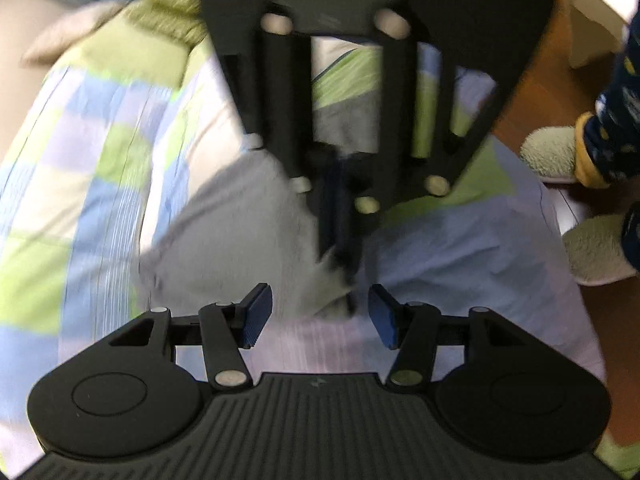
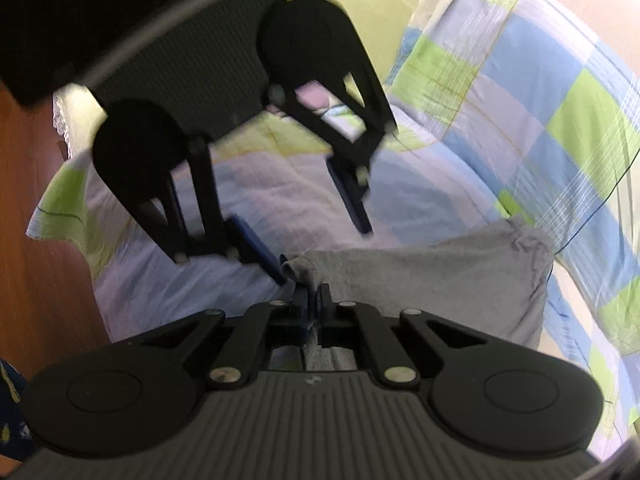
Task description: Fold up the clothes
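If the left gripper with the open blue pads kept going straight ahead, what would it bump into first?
Probably the grey garment, at the corner pinched by the right gripper straight ahead of the left gripper. Depth is blurry, so this is a guess.

my claws point(image 2: 312, 300): matt black plastic, ribbed blue pads
garment point(image 2: 440, 280): soft grey knit
quilt point(image 2: 540, 100): checked cotton
floor point(image 2: 24, 200): glossy wood

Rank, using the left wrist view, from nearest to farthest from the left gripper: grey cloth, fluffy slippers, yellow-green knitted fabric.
1. Grey cloth, just ahead of the left gripper.
2. Fluffy slippers, on the floor at right.
3. Yellow-green knitted fabric, far upper left.
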Motion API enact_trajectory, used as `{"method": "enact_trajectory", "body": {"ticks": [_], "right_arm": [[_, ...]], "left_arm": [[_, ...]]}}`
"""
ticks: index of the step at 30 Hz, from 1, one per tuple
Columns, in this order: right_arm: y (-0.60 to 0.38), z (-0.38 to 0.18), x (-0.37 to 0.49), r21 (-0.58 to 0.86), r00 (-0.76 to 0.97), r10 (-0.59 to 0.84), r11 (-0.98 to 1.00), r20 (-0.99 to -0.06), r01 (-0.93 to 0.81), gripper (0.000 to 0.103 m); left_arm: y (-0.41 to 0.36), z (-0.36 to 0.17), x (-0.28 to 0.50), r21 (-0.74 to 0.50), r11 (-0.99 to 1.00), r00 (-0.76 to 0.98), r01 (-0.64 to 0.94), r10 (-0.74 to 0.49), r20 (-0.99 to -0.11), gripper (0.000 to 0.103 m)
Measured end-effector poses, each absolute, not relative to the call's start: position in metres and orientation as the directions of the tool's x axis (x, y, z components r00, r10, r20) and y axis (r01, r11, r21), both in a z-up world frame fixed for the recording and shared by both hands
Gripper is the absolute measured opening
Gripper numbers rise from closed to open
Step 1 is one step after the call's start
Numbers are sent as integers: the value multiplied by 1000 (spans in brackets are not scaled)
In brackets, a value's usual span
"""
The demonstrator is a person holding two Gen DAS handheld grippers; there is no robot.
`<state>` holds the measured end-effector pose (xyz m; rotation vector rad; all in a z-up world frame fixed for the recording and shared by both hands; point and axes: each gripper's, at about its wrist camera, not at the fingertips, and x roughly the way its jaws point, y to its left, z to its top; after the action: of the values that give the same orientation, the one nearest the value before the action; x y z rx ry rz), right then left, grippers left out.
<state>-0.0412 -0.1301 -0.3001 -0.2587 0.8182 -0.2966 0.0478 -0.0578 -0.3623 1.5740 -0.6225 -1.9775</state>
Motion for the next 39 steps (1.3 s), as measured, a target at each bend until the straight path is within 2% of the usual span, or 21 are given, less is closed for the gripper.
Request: {"method": "enact_trajectory", "body": {"ticks": [1,2,3,6,7,8,9,13,17,21,22,27,28,30,31,33,36,39], "right_arm": [[-131,-297,-42,-339,654,-360,926,-665,166,2],[-131,-294,-44,-338,661,-362,926,-658,170,2],[-132,-292,-45,-335,664,-358,927,-656,170,2],[-128,-294,-50,-358,647,-377,918,-663,169,5],[-126,-295,-54,-373,636,-390,912,-666,169,17],[-122,-297,-64,-393,626,-414,902,-661,181,34],[-118,-300,-77,-418,611,-447,886,-653,202,38],[-114,-320,-117,-509,507,-540,834,-672,212,38],[-120,-336,-143,-601,481,-597,781,-641,169,38],[-131,-352,-144,-675,541,-595,735,-595,65,38],[-128,-361,-144,-723,586,-581,691,-565,-12,38],[-120,-382,-151,-819,686,-533,550,-496,-165,38],[-121,-386,-152,-821,692,-525,542,-496,-179,37],[-127,-389,-153,-805,701,-490,557,-519,-206,17],[-132,-388,-153,-767,695,-448,596,-562,-236,4],[-141,-376,-151,-691,683,-380,676,-624,-255,3],[-158,-352,-151,-615,693,-328,760,-642,-210,2],[-198,-303,-153,-434,726,-261,899,-637,-58,2]], "left_arm": [[-61,-366,48,648,-755,-192,100,-654,-732,36],[-63,-368,48,648,-755,-196,99,-653,-731,4],[-69,-369,47,644,-757,-195,109,-652,-733,0],[-82,-364,48,600,-775,-204,196,-631,-748,0],[-88,-359,50,556,-787,-206,268,-610,-765,0],[-94,-354,53,508,-793,-209,336,-589,-781,0],[-97,-352,54,486,-792,-210,370,-581,-786,0],[-106,-353,55,443,-781,-200,441,-567,-799,0],[-105,-358,53,448,-775,-191,446,-571,-798,1],[-108,-359,44,450,-767,-180,456,-575,-798,1],[-109,-361,43,452,-765,-177,459,-577,-797,1],[-98,-361,47,470,-750,-156,466,-592,-791,1],[-96,-363,46,475,-747,-148,465,-595,-790,0],[-95,-364,43,489,-747,-130,450,-597,-792,0],[-96,-364,41,487,-750,-122,447,-590,-798,0],[-102,-358,40,461,-757,-109,463,-565,-818,0],[-115,-343,41,408,-755,-96,513,-523,-847,0],[-138,-318,43,341,-716,-80,609,-484,-871,0]]}}
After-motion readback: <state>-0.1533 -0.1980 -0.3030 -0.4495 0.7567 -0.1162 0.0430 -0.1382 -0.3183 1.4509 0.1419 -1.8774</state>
